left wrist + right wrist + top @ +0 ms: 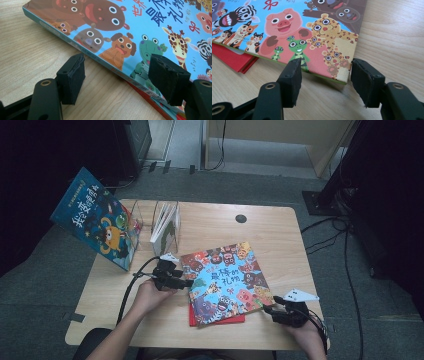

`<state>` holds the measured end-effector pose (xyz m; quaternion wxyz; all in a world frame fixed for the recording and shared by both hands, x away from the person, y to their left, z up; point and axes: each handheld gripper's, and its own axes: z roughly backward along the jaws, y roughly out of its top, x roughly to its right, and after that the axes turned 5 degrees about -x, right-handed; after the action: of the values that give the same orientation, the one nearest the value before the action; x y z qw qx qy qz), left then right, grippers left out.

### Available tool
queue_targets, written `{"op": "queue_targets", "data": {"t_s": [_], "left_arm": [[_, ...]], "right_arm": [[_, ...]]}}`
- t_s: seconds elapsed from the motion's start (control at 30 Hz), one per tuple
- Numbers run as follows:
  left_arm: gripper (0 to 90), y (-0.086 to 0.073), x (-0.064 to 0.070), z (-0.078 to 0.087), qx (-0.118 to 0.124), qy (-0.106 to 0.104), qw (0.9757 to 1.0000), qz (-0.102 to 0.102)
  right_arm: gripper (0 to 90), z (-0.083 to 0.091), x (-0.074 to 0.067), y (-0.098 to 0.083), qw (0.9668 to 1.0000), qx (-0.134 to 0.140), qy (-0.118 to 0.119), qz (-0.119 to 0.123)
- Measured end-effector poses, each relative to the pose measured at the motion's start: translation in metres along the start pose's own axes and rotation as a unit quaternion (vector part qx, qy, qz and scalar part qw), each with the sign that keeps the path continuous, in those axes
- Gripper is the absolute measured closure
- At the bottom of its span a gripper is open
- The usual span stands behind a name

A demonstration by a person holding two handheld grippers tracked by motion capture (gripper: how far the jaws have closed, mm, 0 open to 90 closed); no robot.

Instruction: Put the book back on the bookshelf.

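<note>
Near the front centre of the pale wood-grain surface [280, 227], a square picture book [226, 281] lies flat, cover up, slightly rotated against the surface edges. Its cover is glossy and sky blue, printed with cartoon animals: a pig, a leopard, a zebra, a giraffe, a frog and brown bears, with Chinese title characters in blue and red. Its spine is thin and straight. It rests on a flat red book [216, 320], whose plain matte edge projects at the near side.

At the spine side sits the left gripper [183, 283]. Its jaws are spread, with nothing pinched: in the left gripper view, one rough black foam pad [73, 77] stands over bare wood and the other over the cover edge. At the near right corner sits the right gripper [276, 303], jaws likewise spread, the pads flanking that corner in the right gripper view without pressing on it.

At the far left, a clear acrylic book stand [170, 222] holds thin upright books, and a blue picture book [95, 217] leans against its side.
</note>
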<state>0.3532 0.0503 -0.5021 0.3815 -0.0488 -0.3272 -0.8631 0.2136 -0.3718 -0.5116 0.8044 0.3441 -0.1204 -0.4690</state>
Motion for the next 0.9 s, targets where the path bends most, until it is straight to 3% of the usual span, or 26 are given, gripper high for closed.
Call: {"op": "queue_targets", "data": {"t_s": [0.17, 0.3, 0.43, 0.6, 0.9], "left_arm": [[30.6, -0.004, 0.002, 0.002, 0.002, 0.012, 0.9999, 0.002], [34.3, -0.004, -0.002, 0.006, -0.004, 0.006, 0.9999, 0.011], [35.0, -0.004, -0.001, 0.012, 0.005, 0.020, 0.9997, 0.008], [35.0, -0.004, -0.001, 0.018, 0.020, 0.021, 0.9995, 0.013], [32.7, -0.006, -0.007, 0.026, 0.025, 0.022, 0.9991, 0.026]], "right_arm": [[44.7, 0.000, 0.003, 0.001, 1.0000, 0.000, -0.004, -0.005], [46.0, -0.001, 0.006, 0.003, 0.9999, 0.001, -0.008, -0.010], [48.6, -0.002, 0.010, 0.004, 0.9998, 0.002, -0.012, -0.019], [51.3, -0.004, 0.015, 0.007, 0.9994, 0.002, -0.022, -0.026], [53.4, -0.010, 0.028, 0.015, 0.9982, 0.012, -0.036, -0.046]]}}
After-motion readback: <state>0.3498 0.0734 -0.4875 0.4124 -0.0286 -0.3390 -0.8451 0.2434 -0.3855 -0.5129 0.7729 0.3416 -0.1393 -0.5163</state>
